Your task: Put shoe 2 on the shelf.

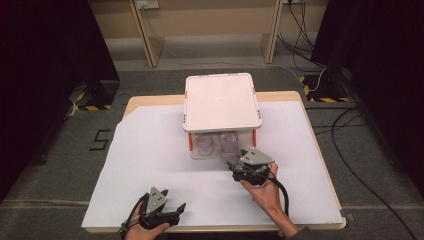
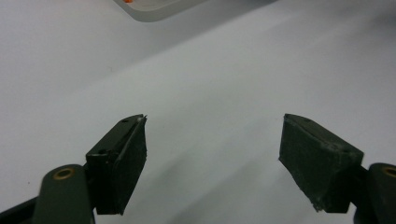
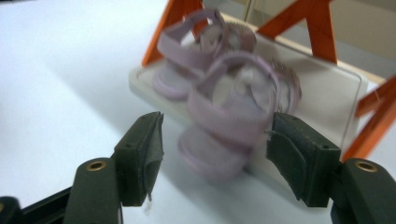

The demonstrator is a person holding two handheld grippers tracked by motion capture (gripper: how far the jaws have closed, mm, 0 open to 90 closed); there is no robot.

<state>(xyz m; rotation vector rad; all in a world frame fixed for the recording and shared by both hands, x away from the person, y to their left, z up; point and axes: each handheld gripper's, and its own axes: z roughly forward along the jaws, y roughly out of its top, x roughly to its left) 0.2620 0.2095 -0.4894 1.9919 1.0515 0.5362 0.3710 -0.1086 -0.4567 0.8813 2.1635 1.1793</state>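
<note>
Lilac sandals [image 3: 224, 126] both stand at the box's [image 1: 222, 102] six-o'clock mouth, right tool [image 1: 239, 166] spread around one, left tool [image 1: 172, 212] spread idle; pushing inside remains.

Ahead of my left gripper [image 2: 212, 154] I had bare white sheet [image 1: 150, 150], free passage, lidded storage box [image 1: 222, 102] blocked mid-table, lilac sandals [image 3: 224, 126] obstructed its open front by my right gripper [image 3: 215, 154].

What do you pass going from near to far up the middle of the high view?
Left tongs at the near edge → right tongs → lilac sandals at the box's open front → white box lid → wooden table edge → grey floor.
</note>
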